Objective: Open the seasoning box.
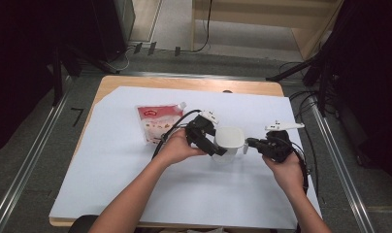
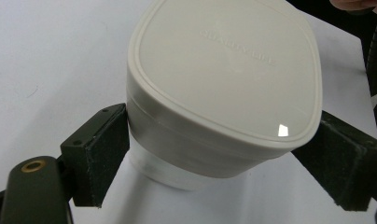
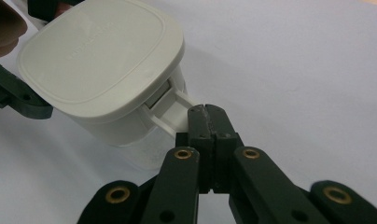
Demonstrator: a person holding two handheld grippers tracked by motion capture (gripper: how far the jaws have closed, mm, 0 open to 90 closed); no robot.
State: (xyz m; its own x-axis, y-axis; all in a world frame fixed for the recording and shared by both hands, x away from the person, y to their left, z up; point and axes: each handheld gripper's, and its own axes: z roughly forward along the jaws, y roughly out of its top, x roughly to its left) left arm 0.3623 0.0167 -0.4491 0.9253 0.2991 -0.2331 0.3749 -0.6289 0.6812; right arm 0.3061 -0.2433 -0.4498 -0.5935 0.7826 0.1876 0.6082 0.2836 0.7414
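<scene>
Overhead, the box (image 1: 229, 141) stood near the middle of the white sheet (image 1: 116, 184), a little toward its right edge. The left gripper (image 1: 214, 145) met it from the left, the right gripper (image 1: 249, 142) from the right. A pouch (image 1: 158, 121) lay flat behind the left hand (image 1: 180, 146), toward the sheet's far left corner, apart from the box.

Left gripper view: the two pads (image 2: 101, 154) flanked the box just under its lid (image 2: 224, 65). The left pad touched the wall; the right one sat at the lid's rim, contact there hard to judge. Jaws spread wide around the body, bracing it rather than squeezing, as far as I could tell.

Right gripper view: the jaws were pressed together on the latch tab (image 3: 175, 112) sticking out below the lid edge, pinching it. The lid sat flush all round.

Judgement: the step in hand was unlatching, left claw steadying, right claw working the tab. The next move likely called for pulling the tab outward and up while the left kept the box from sliding or tipping. A slipped pinch was the risk.
</scene>
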